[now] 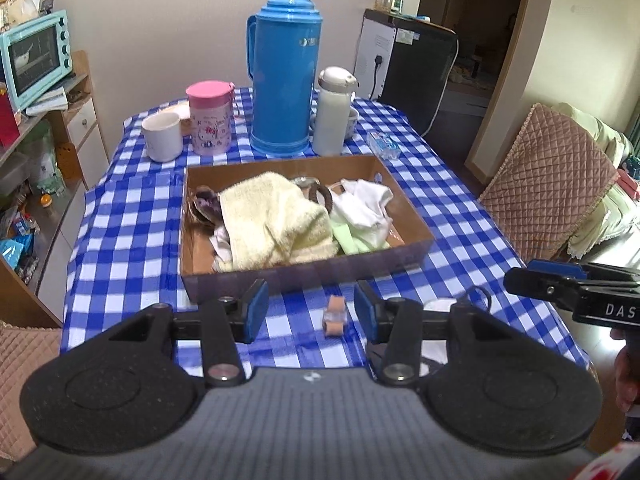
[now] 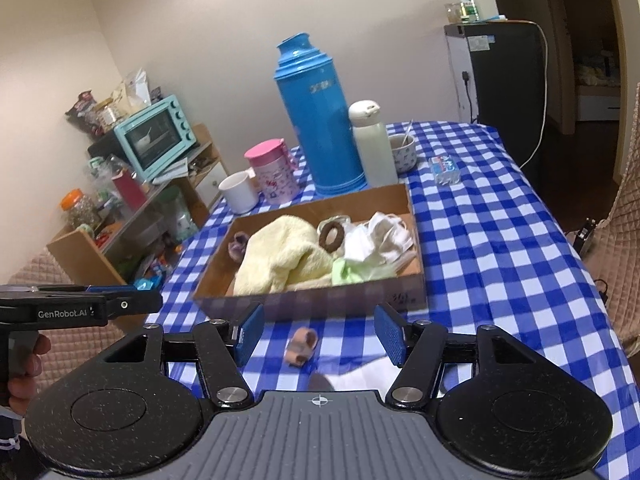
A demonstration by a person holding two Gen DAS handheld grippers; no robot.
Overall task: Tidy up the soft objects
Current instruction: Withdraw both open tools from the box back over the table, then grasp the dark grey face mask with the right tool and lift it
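The left gripper [image 1: 311, 312] and right gripper [image 2: 319, 334] both hover with jaws apart and empty over the checked counter [image 2: 480, 240]. A small peach roll [image 2: 302, 346] lies between them (blurred, kind unclear), just before the cardboard box [image 1: 304, 272] holding a yellow towel [image 1: 276, 216], white cloths [image 2: 380, 240] and a brown ring [image 2: 331, 236]

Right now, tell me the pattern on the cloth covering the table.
Blue and white checks on the plastic tablecloth, clearest in the right wrist view.
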